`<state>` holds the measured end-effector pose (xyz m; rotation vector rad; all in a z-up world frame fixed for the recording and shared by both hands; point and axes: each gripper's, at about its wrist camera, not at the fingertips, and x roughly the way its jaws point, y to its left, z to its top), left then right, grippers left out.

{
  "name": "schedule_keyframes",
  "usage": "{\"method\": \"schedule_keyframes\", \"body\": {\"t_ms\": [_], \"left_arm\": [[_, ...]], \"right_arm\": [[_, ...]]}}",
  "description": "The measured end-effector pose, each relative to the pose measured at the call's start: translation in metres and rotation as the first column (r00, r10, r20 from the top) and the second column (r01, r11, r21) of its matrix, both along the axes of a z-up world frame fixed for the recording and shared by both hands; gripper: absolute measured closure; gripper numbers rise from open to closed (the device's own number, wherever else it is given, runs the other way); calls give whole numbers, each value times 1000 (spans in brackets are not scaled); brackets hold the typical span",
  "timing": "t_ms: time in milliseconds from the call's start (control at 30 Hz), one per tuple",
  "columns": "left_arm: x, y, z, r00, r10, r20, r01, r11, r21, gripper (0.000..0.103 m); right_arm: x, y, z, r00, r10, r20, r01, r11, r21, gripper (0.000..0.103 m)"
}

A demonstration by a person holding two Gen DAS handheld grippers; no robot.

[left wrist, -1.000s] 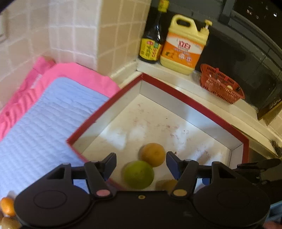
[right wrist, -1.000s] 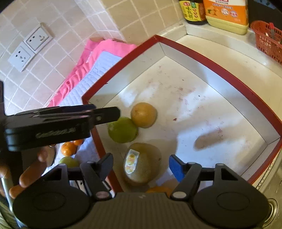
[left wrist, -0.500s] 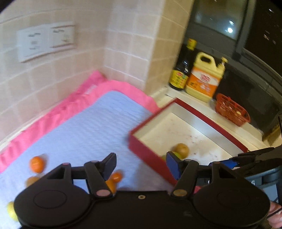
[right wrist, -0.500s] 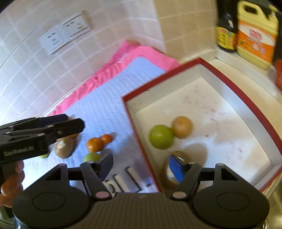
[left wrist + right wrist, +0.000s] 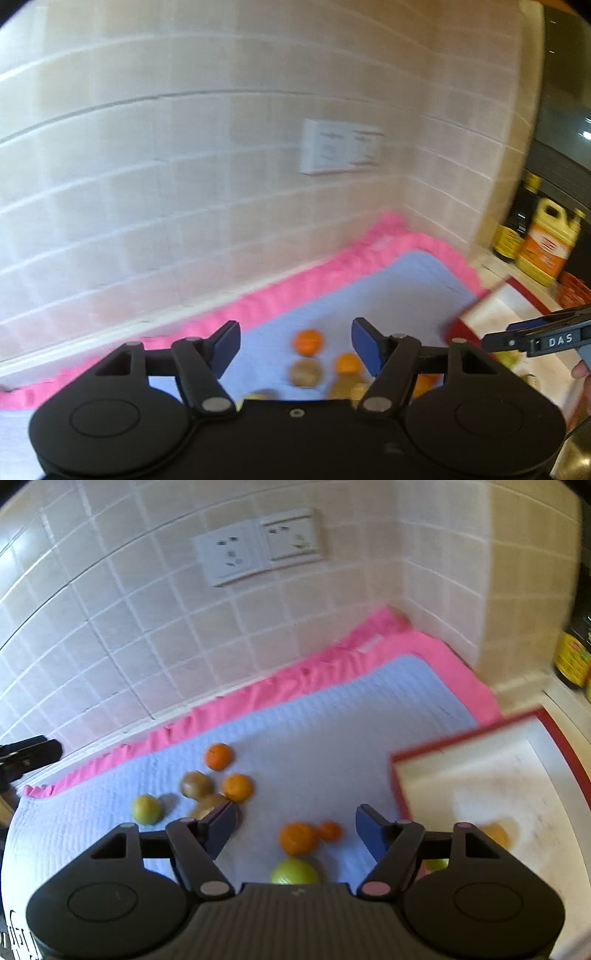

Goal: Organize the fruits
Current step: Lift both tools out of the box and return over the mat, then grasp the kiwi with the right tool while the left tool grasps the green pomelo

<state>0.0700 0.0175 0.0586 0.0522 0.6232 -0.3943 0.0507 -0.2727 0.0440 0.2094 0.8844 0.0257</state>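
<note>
Several loose fruits lie on a light blue mat [image 5: 332, 731]: oranges [image 5: 297, 837], a green fruit [image 5: 294, 871], another green fruit [image 5: 146, 808] and a kiwi [image 5: 195, 784]. A red-rimmed white tray [image 5: 461, 734] at the right holds an orange fruit [image 5: 496, 834]. My right gripper [image 5: 295, 825] is open and empty above the mat, over the near oranges. My left gripper [image 5: 295, 345] is open and empty above the mat; an orange [image 5: 307, 341] and a kiwi [image 5: 304, 373] lie between its fingers in view. The tray [image 5: 480, 306] is at its right.
A pink towel [image 5: 325, 668] lies under the blue mat along the tiled wall with a double socket [image 5: 258, 546]. A dark sauce bottle [image 5: 515, 225], a yellow detergent jug [image 5: 550, 243] and a red basket [image 5: 574, 293] stand beyond the tray.
Both grippers have swung left, away from the tray and over the blue mat. Both stayed open and empty. The views are motion-blurred.
</note>
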Motion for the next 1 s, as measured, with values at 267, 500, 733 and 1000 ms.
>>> {"method": "schedule_keyframes", "body": {"t_ms": [267,500,733,1000], "left_arm": [[7,58,-3,993,117,-11,-117,993,-29,23],[26,66,-45,988,105,-114,-109,994,-27,23],[54,65,-97,967,61,-248,-79,995,-63,23],[74,43,-148,935,-49,-352,21,996,-83,24]], "right_arm": [[42,50,2,996,90,19,-90,996,-7,26],[64,74,-29,992,111,-61,-109,994,21,26],[73,87,-64,984,101,-144,-99,995,20,26],[88,91,-101,972,52,-229,-37,997,69,26]]}}
